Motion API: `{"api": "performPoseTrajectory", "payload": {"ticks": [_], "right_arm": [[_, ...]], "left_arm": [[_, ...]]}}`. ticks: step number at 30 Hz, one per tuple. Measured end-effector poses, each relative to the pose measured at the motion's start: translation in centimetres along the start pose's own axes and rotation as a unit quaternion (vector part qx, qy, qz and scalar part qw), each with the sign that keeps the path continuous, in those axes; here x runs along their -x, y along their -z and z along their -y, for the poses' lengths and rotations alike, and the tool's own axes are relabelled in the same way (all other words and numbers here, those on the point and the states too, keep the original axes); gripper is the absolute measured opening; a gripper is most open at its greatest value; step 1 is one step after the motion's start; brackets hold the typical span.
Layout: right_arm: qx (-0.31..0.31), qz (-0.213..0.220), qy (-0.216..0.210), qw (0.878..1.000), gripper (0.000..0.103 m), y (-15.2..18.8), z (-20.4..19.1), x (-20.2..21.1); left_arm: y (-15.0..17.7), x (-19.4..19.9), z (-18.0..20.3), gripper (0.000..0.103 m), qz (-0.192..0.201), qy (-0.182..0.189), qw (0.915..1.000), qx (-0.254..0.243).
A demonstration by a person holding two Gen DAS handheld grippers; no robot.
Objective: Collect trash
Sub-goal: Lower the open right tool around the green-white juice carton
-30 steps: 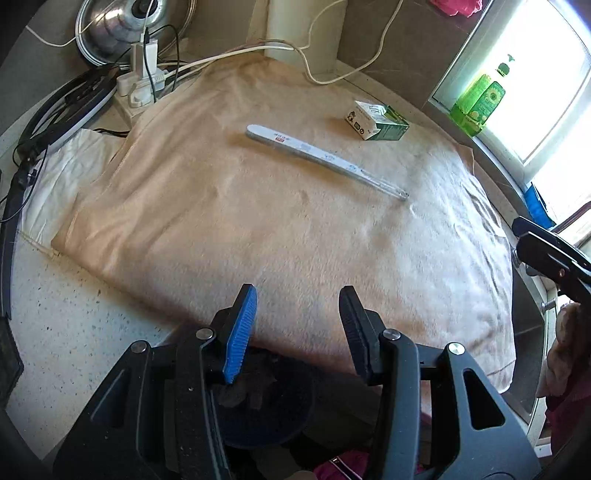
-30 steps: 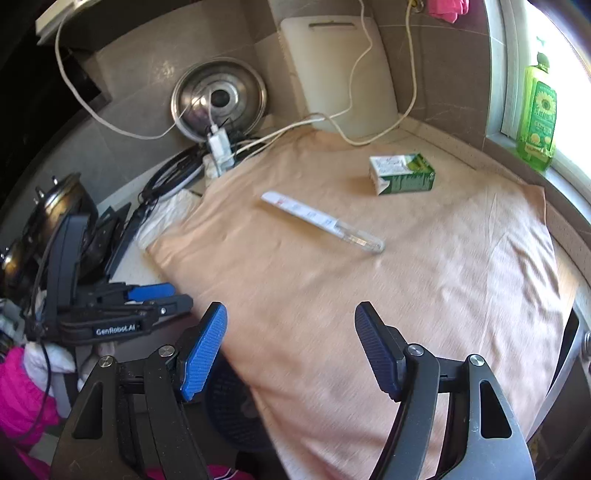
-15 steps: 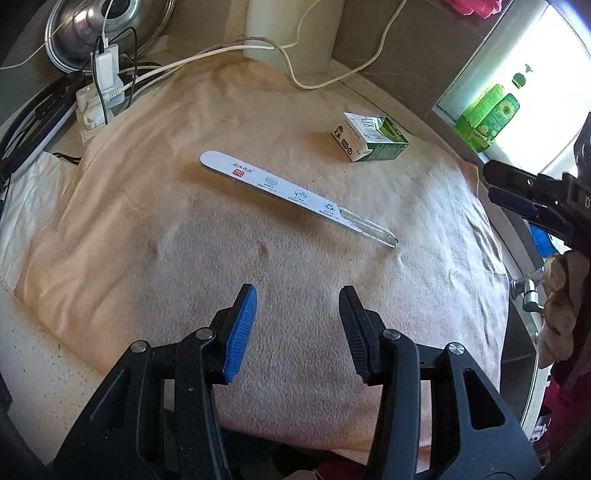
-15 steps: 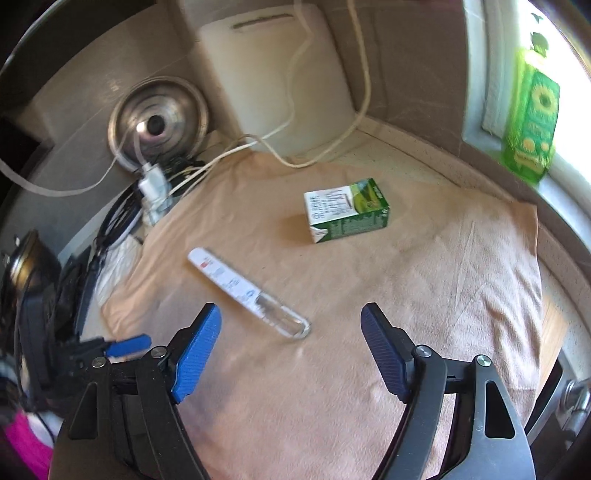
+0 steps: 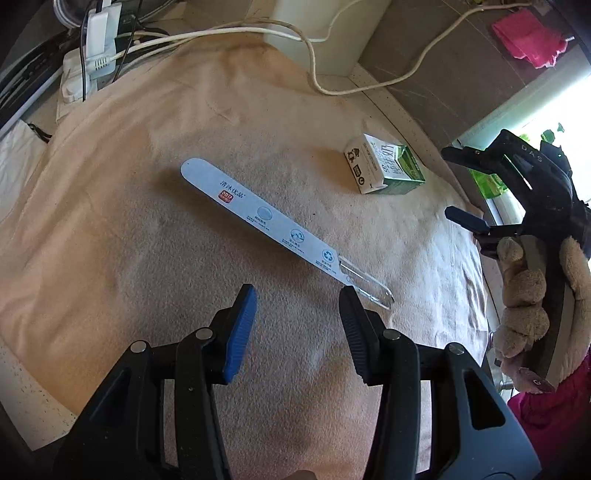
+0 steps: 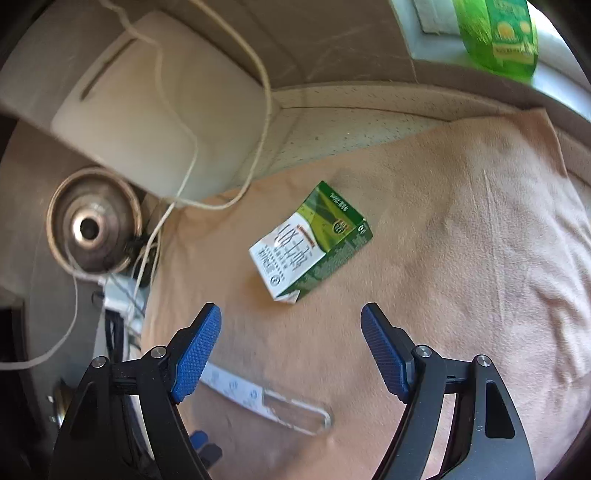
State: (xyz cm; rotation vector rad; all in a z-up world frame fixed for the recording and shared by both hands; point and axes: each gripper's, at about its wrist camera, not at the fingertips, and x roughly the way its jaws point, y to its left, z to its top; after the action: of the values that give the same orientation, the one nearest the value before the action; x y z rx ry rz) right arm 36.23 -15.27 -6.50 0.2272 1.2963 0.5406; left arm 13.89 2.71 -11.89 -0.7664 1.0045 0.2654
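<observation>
Holding both grippers over the cloth (image 5: 147,258), we had nothing between either pair of fingers. Our left gripper (image 5: 297,328) stood parted and empty, its blue pad (image 5: 240,328) and black pad (image 5: 354,332) both clear of the cloth's surface as far as we could tell. Just beyond the black pad lay the clear end of the long flat packet (image 5: 280,230), which ran away from us at a slant toward the upper left, its white printed part lying flat on the cloth. We could not tell whether the pad touched that clear tip.

Our right gripper (image 6: 290,354) was spread wider, also empty, with its blue pads (image 6: 195,350) apart over bare cloth. Ahead of them, near but not touching, lay the carton (image 6: 310,240), green and white, on its side and turned at an angle. The same packet (image 6: 269,400) showed low in the right wrist view, behind the fingertips and partly hidden by the left finger.

In the left wrist view the carton (image 5: 384,170) sat well apart from the packet, toward the far right of the cloth, and our right gripper (image 5: 469,192) hovered just beside it, gripped by a gloved hand (image 5: 524,302).

Past the cloth, a white board (image 6: 147,110) leaned on the wall, cables (image 5: 332,85) trailed across it, a steel lid (image 6: 92,221) stood at the left, and a green bottle (image 6: 498,33) sat on the sill.
</observation>
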Motion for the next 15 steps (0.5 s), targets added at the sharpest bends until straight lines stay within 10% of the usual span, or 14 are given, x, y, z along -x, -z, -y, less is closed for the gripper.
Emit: {"api": "performPoseTrajectory", "payload": {"ticks": [15], "right_arm": [[-0.113,0.002,0.06,0.992,0.078,-4.3,0.2,-6.6]], "left_arm": [[-1.9,-2.1,-1.0,0.047,-0.005,0.007,0.9994,0.033]]}}
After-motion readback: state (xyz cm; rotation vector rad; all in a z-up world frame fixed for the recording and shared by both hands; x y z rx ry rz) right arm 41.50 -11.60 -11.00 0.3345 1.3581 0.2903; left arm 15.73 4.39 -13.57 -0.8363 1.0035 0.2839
